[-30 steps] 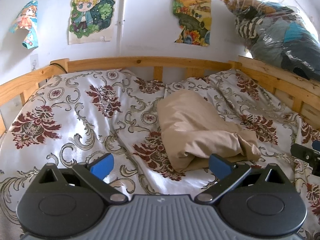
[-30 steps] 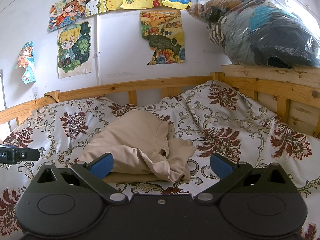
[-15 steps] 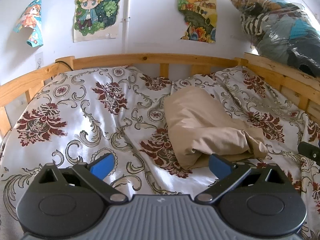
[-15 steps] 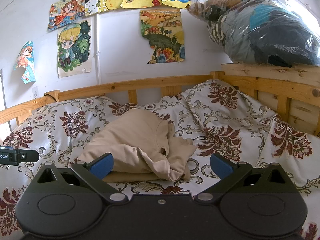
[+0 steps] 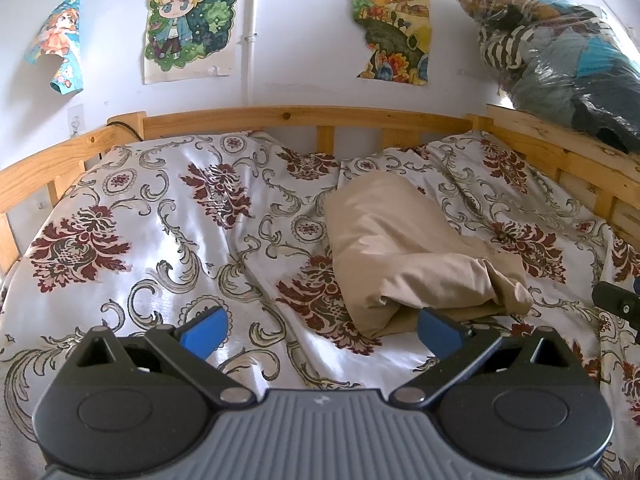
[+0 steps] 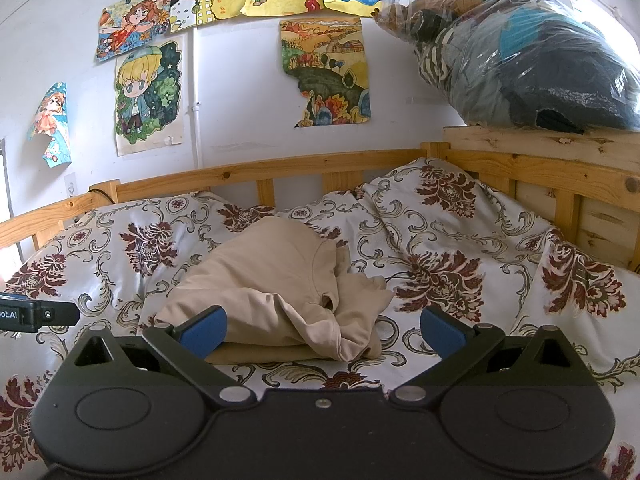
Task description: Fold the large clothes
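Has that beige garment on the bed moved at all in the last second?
No. The beige garment lies on the same spot of the floral bedspread, below the wooden bed rail, in the same bunched shape.

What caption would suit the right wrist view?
Open right gripper facing a rumpled beige garment on a floral bedspread.

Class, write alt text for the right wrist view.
A crumpled beige garment lies on a floral bedspread, just ahead of the open right claw, which holds nothing. Behind, a wooden bed rail and drawings on a white wall.
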Tool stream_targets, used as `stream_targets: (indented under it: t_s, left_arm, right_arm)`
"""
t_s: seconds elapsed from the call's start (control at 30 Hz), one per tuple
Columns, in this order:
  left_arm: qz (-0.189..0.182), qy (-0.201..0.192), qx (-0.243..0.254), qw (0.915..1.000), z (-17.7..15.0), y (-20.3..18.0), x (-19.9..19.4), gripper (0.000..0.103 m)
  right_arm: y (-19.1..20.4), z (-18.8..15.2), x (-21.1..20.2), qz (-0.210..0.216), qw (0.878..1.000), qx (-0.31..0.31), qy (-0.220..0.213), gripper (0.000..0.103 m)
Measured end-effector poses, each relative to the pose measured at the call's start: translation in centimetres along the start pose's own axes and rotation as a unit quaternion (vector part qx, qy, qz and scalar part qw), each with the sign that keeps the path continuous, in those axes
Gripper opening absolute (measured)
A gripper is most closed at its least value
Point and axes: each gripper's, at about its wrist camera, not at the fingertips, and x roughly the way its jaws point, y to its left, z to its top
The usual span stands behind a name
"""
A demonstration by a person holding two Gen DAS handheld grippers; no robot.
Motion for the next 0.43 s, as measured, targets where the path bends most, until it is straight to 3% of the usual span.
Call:
stream_targets:
  t_s: [0.43]
  left_arm:
    - [-0.004, 0.007, -0.001, 1.0000, -0.37, -0.18, 0.13, 0.102]
  right_arm:
    - [0.33, -0.61, 0.05, -0.001, 1.000, 0.002, 0.006, 0.102]
